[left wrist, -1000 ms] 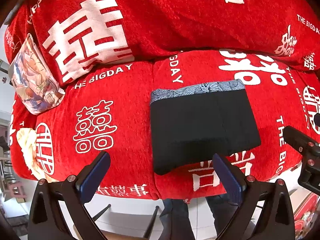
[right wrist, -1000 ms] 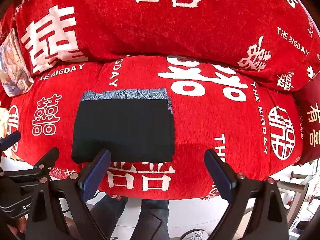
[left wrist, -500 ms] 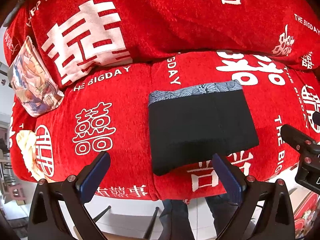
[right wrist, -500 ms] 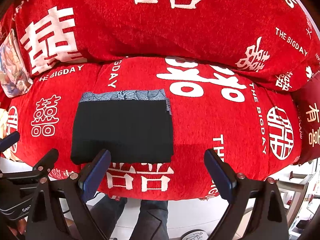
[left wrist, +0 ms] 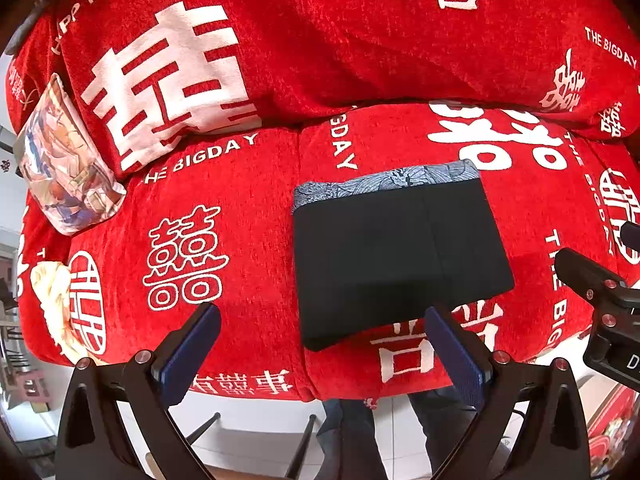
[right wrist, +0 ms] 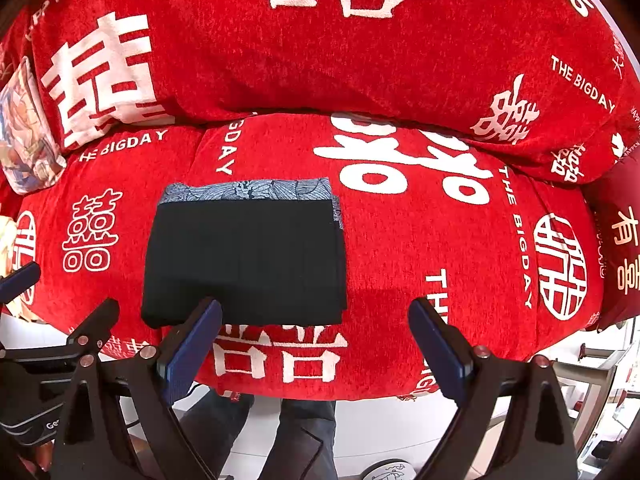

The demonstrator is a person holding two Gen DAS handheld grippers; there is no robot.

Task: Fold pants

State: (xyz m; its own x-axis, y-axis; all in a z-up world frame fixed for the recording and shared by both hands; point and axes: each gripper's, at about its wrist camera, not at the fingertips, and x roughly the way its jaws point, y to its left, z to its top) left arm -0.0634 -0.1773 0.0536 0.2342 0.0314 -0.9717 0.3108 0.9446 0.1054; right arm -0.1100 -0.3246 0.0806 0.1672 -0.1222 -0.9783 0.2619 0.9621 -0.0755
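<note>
The black pants (left wrist: 396, 256) lie folded into a flat rectangle on the red sofa seat (left wrist: 240, 216), with a blue-grey patterned waistband along the far edge. In the right wrist view the same pants (right wrist: 244, 256) sit left of centre. My left gripper (left wrist: 322, 332) hangs open in front of the sofa's front edge, holding nothing. My right gripper (right wrist: 314, 330) is also open and empty, to the right of the pants' near edge. Both are clear of the cloth.
A red back cushion (left wrist: 320, 40) with white characters rises behind the seat. A patterned pillow (left wrist: 64, 160) leans at the far left. A dark red cushion (right wrist: 620, 240) sits at the right end. A person's legs (right wrist: 280, 432) stand on the white floor below.
Both views have barely shifted; the pants lie as before and both grippers stay open.
</note>
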